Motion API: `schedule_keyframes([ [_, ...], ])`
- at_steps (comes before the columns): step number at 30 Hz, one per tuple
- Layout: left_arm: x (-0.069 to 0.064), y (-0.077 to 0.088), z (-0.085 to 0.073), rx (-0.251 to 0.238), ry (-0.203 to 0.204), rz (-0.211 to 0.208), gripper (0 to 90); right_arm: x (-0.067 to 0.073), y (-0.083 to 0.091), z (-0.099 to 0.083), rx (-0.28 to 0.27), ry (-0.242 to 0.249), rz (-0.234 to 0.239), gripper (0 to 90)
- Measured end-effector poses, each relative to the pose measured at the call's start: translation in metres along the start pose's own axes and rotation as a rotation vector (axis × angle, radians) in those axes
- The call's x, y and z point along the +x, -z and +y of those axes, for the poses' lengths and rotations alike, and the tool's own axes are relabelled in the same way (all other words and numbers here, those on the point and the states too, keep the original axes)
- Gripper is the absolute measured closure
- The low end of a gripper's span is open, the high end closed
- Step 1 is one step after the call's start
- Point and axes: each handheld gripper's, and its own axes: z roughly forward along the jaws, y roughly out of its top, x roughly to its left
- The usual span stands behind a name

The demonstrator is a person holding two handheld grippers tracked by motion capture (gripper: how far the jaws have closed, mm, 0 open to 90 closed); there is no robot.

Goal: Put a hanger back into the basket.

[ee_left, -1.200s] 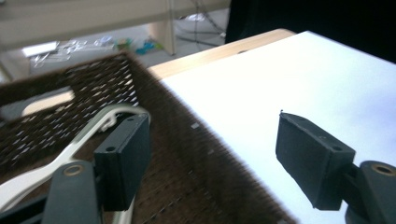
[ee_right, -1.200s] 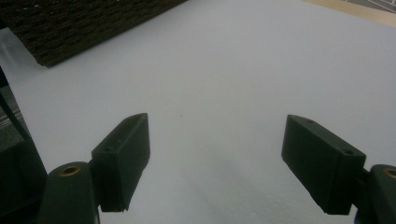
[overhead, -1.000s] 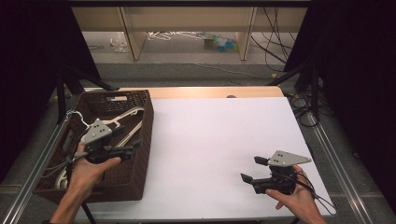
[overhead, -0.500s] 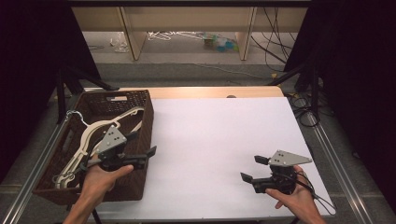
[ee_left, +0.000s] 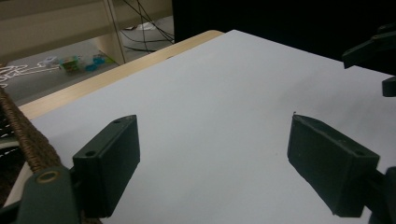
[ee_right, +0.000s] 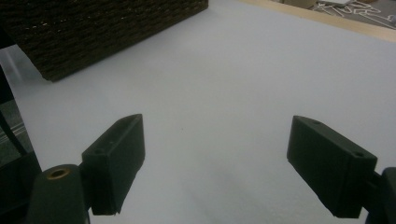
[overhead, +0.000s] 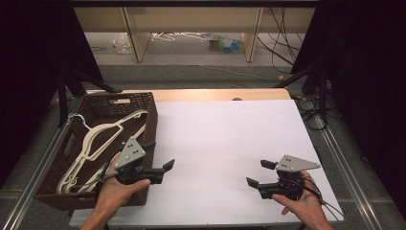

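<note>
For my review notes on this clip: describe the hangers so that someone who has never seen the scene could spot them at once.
Start at the white table top and go to its left edge, where a dark brown woven basket sits. The hangers lie inside it, a loose cream-coloured bundle. They are the pale things against the dark weave, just beyond the left gripper.

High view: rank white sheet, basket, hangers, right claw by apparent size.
1. white sheet
2. basket
3. hangers, lying inside the basket
4. right claw
The basket and claw sit nearer the camera, but the gaps are wide enough to rank.
</note>
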Motion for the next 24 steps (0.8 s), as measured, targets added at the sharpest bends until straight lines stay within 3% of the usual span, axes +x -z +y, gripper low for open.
schedule_keyframes([
  [10,-0.029,-0.009,-0.009,0.017,-0.009,-0.054,17.0,0.002,-0.001,0.000,0.004,0.005,0.011,20.0],
  [14,-0.039,-0.012,-0.017,0.025,-0.032,-0.069,16.9,0.004,-0.001,0.000,-0.004,0.007,0.003,19.9],
  [15,-0.039,-0.013,-0.018,0.027,-0.041,-0.073,17.0,0.004,-0.002,-0.001,-0.012,0.010,0.006,19.9],
  [17,-0.043,-0.016,-0.024,0.029,-0.010,-0.078,16.9,0.005,0.000,-0.001,-0.009,0.010,-0.001,19.7],
  [24,-0.046,-0.022,-0.038,0.040,-0.011,-0.095,16.9,0.011,0.003,-0.005,-0.021,0.025,-0.008,19.5],
])
